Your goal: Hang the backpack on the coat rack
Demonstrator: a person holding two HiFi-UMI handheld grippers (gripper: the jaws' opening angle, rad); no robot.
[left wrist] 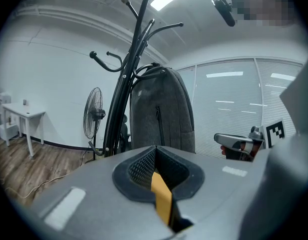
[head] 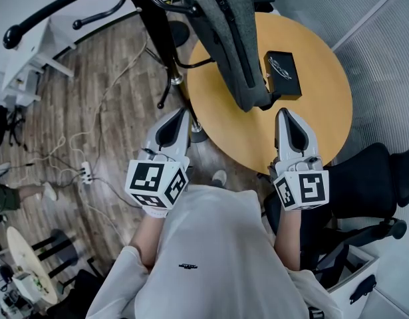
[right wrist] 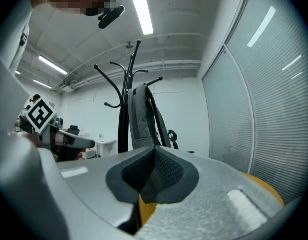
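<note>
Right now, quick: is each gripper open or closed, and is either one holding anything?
Left gripper: closed, holding nothing.
Right gripper: closed, holding nothing.

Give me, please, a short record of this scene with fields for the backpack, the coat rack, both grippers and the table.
backpack: grey, hanging upright on the coat rack
coat rack: black, curved hooks at the top
left gripper: shut, empty, apart from the backpack
right gripper: shut, empty, apart from the backpack
table: round, yellow-brown, black box lying on it
task state: backpack looks already hung
</note>
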